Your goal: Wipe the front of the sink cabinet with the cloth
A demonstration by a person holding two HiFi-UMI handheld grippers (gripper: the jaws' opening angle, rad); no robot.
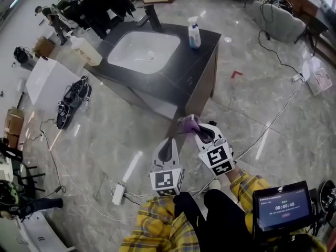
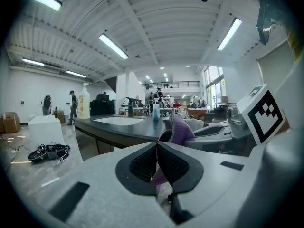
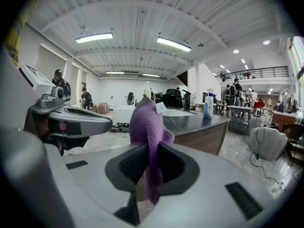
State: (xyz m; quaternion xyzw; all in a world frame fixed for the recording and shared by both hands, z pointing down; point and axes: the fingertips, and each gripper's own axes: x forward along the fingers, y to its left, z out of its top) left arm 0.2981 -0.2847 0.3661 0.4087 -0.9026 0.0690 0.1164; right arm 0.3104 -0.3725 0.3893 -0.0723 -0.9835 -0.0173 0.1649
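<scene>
The right gripper (image 1: 202,134) is closed on the cloth (image 1: 188,124). In its own view the purple fabric is pinched between both pads. It stands up above the jaws with a small white tag near the top, and a tail hangs below them.

In the head view the cloth sits at the gripper's 11 o'clock tip, just beside the near corner of the cabinet (image 1: 202,85). Whether it touches the wood I cannot tell.

The left gripper (image 1: 168,143) lies just beside the right one, at its 8 o'clock, and points toward 12. Its jaws are together and grip nothing. In its own view the pads meet at the tip. The cloth shows beyond them toward 1 o'clock, and a sliver of purple shows through the gap under the pads.

The cabinet fills the head view from 11 to 12 o'clock of the grippers. It has a dark top (image 1: 184,67) with a white basin (image 1: 142,51) set into it. A spray bottle (image 1: 194,33) stands upright on the top at the basin's 3 o'clock. A faucet (image 1: 153,19) stands at the basin's 12, and a jug (image 1: 86,50) at its 9.

On the marble floor (image 1: 252,104), a white box (image 1: 47,80) stands at the cabinet's 8 o'clock. A power strip (image 1: 118,193) lies at the left gripper's 8 o'clock. A lit screen (image 1: 282,208) sits at 4 o'clock of the right gripper.
</scene>
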